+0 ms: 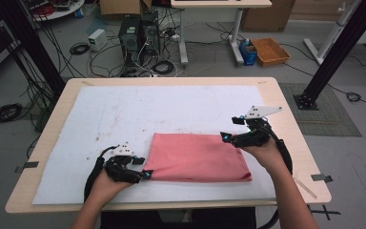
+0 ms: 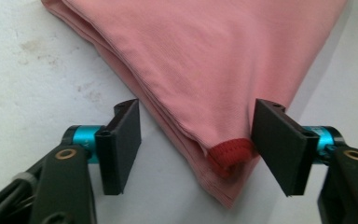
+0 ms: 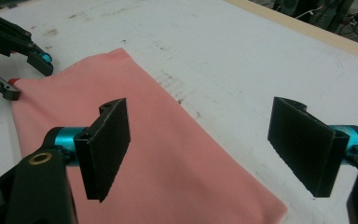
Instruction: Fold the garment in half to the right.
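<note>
Pink folded cloth (image 1: 198, 157) lies on the worktop (image 1: 286, 95). My left hand-held gripper (image 2: 196, 147) straddles its near corner, unclamped — closing askew, I catch only upper layers. My right hand-held gripper (image 3: 198, 144) hangs wide above it, empty.

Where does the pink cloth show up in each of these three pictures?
High view: the pink cloth lies folded at lower centre of the white mat.
Left gripper view: its corner reaches down between the open jaws.
Right gripper view: it runs from upper left to bottom right, under the left jaw.
Shared landmark: the red hem at the cloth's corner by the left gripper, seen in the left gripper view.
</note>
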`<state>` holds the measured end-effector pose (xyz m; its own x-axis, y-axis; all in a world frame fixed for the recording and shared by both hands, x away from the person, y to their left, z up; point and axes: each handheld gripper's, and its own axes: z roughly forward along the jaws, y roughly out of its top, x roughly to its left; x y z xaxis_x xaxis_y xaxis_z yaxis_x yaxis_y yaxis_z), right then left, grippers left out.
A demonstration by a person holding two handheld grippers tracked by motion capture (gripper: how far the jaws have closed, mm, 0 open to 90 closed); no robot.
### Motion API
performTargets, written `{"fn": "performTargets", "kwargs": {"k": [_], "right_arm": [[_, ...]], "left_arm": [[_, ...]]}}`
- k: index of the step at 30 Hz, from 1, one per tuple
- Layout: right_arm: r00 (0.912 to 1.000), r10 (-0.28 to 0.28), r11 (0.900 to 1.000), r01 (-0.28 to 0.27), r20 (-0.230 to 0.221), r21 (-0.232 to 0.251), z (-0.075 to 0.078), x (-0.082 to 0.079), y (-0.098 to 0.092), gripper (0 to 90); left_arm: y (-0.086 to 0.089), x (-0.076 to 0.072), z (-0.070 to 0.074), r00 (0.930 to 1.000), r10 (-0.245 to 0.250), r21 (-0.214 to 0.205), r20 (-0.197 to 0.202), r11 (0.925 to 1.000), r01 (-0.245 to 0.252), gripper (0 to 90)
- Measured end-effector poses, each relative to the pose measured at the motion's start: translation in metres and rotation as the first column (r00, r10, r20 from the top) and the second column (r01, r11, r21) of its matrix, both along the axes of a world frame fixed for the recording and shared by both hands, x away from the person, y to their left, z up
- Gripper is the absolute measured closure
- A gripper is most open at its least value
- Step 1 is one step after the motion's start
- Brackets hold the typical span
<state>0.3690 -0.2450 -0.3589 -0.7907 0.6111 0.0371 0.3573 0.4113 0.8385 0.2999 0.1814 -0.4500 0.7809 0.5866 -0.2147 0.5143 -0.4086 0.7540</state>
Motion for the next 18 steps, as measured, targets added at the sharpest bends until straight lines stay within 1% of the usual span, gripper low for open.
{"fn": "performTargets", "kwargs": {"k": [2,3,5,6,9,10,12,13,16,17,18], "right_arm": [[0.9999,0.011,0.9998,-0.012,-0.008,-0.017,0.002,0.004,0.007,20.7],[0.9998,0.016,0.9995,-0.016,-0.008,-0.026,0.002,0.006,0.010,20.7],[0.9996,0.023,0.9992,-0.023,-0.015,-0.031,0.001,0.010,0.015,20.8],[0.9995,0.027,0.9990,-0.027,-0.019,-0.034,0.000,0.011,0.017,20.7],[0.9990,0.036,0.9986,-0.037,-0.026,-0.038,-0.002,0.014,0.022,20.7],[0.9989,0.039,0.9984,-0.040,-0.026,-0.040,-0.003,0.015,0.024,20.7],[0.9987,0.042,0.9982,-0.043,-0.028,-0.042,-0.005,0.017,0.026,20.8],[0.9987,0.040,0.9982,-0.042,-0.032,-0.044,-0.006,0.017,0.027,20.7],[0.9984,0.044,0.9977,-0.045,-0.036,-0.051,-0.008,0.019,0.031,20.7],[0.9983,0.047,0.9974,-0.049,-0.036,-0.053,-0.009,0.020,0.033,20.8],[0.9982,0.048,0.9974,-0.050,-0.037,-0.051,-0.009,0.020,0.034,20.7]], "left_arm": [[-0.003,-0.005,0.000,1.0000,-0.005,0.012,0.006,0.9999,0.005,37.1],[-0.003,-0.005,0.000,1.0000,-0.005,0.012,0.006,0.9999,0.005,37.8],[-0.006,-0.013,0.002,0.9998,-0.018,0.031,0.010,0.9993,0.018,38.4],[-0.007,-0.015,0.002,0.9998,-0.020,0.028,0.005,0.9994,0.020,38.8],[-0.009,-0.021,0.002,0.9990,-0.046,0.027,-0.003,0.9986,0.046,40.9],[-0.011,-0.022,0.002,0.9989,-0.047,0.030,0.002,0.9985,0.047,41.0],[-0.013,-0.024,0.002,0.9986,-0.051,0.049,0.018,0.9976,0.050,41.1],[-0.014,-0.024,0.002,0.9986,-0.048,0.054,0.024,0.9974,0.046,42.4],[-0.013,-0.023,0.002,0.9976,-0.033,0.082,0.061,0.9963,0.028,56.2],[-0.012,-0.024,0.002,0.9961,-0.030,0.097,0.083,0.9950,0.022,62.1],[-0.012,-0.025,0.001,0.9949,-0.028,0.098,0.096,0.9950,0.019,65.7]]}}
